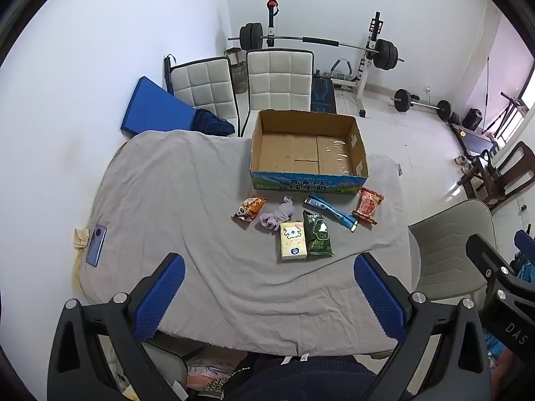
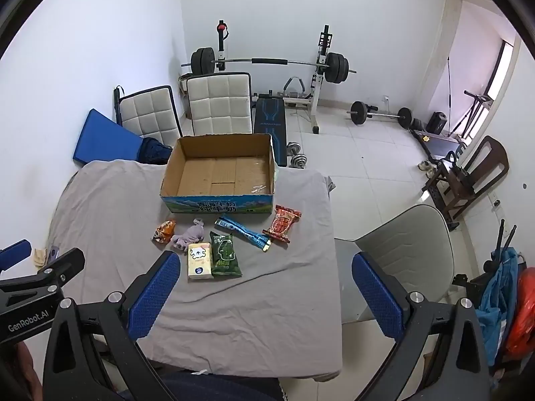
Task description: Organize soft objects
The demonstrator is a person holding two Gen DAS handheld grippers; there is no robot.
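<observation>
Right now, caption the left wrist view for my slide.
Open left gripper hovers over gray cloth; six soft items lie before the empty cardboard box.

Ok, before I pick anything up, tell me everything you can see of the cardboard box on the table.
The cardboard box is an open-topped, shallow rectangular carton, plain brown inside, with a blue and green printed front bearing white Chinese lettering. It looks empty; clear tape shines on its floor flaps. It sits upright at the far side of the grey cloth, its back edge near the white chairs. The snack packets lie just in front; whether any touches it is unclear.
</observation>
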